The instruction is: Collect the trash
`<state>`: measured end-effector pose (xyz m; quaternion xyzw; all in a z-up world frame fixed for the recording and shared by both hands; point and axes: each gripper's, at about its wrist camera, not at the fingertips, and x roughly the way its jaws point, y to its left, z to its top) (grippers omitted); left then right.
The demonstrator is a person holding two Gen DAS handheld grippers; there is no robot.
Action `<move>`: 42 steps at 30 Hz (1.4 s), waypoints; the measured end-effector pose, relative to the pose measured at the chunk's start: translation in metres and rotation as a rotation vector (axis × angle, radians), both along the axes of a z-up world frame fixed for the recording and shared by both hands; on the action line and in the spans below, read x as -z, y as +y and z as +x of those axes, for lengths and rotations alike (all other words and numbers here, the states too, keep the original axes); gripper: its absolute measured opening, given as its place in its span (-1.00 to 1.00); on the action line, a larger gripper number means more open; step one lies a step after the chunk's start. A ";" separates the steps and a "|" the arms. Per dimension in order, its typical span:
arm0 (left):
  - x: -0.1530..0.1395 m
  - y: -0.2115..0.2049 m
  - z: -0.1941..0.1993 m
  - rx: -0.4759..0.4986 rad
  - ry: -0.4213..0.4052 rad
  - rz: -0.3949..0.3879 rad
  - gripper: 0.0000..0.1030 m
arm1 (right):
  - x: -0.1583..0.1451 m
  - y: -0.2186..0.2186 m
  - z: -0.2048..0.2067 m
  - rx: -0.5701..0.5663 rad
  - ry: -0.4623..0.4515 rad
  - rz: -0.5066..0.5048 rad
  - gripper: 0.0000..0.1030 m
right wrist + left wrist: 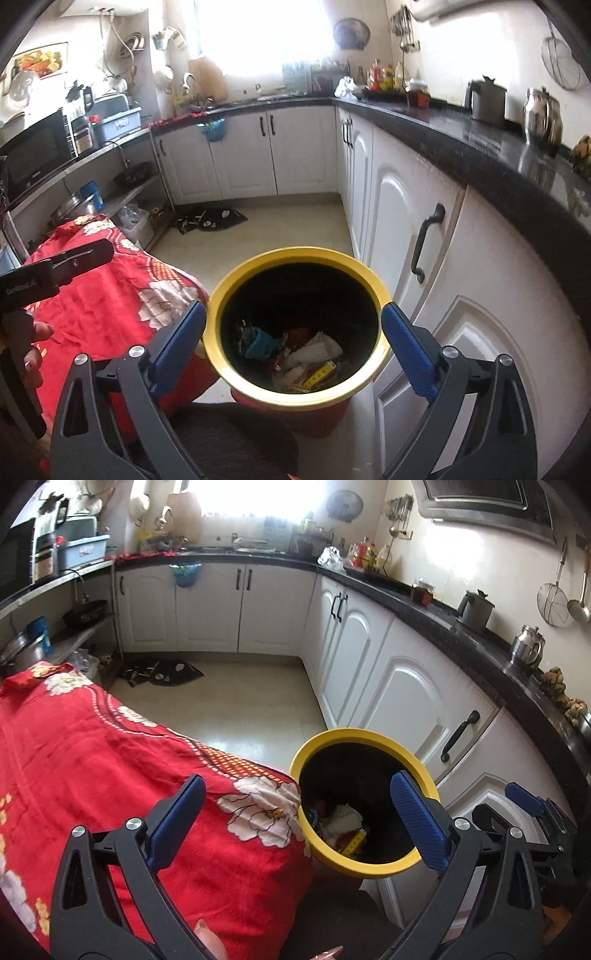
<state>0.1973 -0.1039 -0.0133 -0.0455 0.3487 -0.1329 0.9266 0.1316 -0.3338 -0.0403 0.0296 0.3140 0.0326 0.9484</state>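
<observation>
Yellow-rimmed bin [236,363] sits below the right tool [293,341], jaws wide.

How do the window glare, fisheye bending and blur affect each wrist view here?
Left wrist view: the window is blown out white, the countertop bows into a curve, and the bin interior is mostly dark. Right wrist view: the same window washes out the far wall, the steel kettle at right is smeared, but the trash in the bin reads clearly.
</observation>
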 end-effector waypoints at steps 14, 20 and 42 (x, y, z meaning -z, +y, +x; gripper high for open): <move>-0.011 0.035 -0.050 -0.093 -0.087 0.030 0.79 | -0.010 0.028 -0.047 -0.024 -0.107 -0.076 0.87; -0.013 0.043 -0.074 -0.128 -0.150 0.065 0.79 | -0.013 0.034 -0.069 -0.029 -0.183 -0.100 0.87; -0.002 0.041 -0.124 -0.143 -0.303 0.051 0.79 | -0.003 0.041 -0.128 0.045 -0.407 -0.095 0.87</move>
